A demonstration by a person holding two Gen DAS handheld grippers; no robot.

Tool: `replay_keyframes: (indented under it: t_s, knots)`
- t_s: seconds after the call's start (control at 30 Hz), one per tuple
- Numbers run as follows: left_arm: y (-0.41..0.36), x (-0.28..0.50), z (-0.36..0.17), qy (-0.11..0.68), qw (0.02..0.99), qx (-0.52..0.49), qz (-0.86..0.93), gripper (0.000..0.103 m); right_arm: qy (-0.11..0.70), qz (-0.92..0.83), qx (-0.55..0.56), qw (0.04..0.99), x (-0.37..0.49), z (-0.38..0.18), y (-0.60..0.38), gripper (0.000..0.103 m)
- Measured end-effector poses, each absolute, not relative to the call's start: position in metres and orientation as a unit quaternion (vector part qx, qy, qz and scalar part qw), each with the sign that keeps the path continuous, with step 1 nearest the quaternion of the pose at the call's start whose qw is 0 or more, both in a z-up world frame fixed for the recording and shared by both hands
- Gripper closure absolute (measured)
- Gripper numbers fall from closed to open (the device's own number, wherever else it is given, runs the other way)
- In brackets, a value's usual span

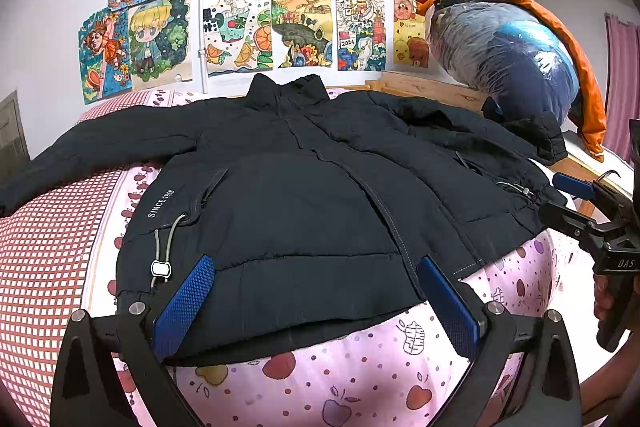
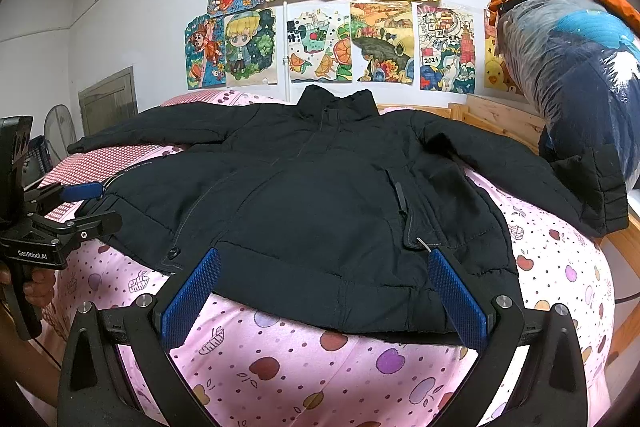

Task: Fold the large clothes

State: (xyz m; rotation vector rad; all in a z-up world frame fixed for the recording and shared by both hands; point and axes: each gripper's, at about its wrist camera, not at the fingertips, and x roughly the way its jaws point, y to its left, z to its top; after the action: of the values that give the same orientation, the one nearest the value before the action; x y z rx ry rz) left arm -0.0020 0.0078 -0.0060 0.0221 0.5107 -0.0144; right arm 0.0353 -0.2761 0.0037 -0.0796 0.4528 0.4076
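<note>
A large black padded jacket (image 1: 304, 195) lies spread front-up on the pink bed, collar toward the wall, both sleeves stretched out sideways. It also shows in the right wrist view (image 2: 320, 211). My left gripper (image 1: 316, 267) is open, its blue pads straddling the jacket's hem near the left front corner. My right gripper (image 2: 324, 263) is open over the hem at the right front corner. Each gripper shows at the edge of the other's view, the right gripper (image 1: 560, 199) and the left gripper (image 2: 92, 205), both open by the hem's outer corners.
The pink apple-print bedsheet (image 1: 360, 379) covers the bed, with a red checked pillow (image 1: 44, 259) at left. A big plastic-wrapped bundle with orange cloth (image 1: 516, 55) sits at right on the wooden bed frame (image 1: 432, 91). Children's drawings (image 1: 248, 7) cover the wall.
</note>
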Motion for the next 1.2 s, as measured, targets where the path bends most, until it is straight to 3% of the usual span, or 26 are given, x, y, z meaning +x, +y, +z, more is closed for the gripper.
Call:
replay_keyframes:
  t_s: [0.53, 0.93, 1.2]
  knots:
    - [0.011, 0.022, 0.006, 0.277, 0.96, 0.011, 0.036, 0.0, 0.263, 0.132, -0.003, 0.956, 0.061, -0.006, -0.302, 0.001]
    - [0.015, 0.055, 0.035, 0.291, 0.952, 0.04, 0.084, 0.0, 0.393, 0.021, 0.077, 0.916, 0.149, 0.036, -0.372, 0.001]
    - [0.012, 0.083, 0.065, 0.256, 0.961, 0.054, 0.087, 0.0, 0.462, -0.032, 0.131, 0.876, 0.205, 0.026, -0.386, 0.001]
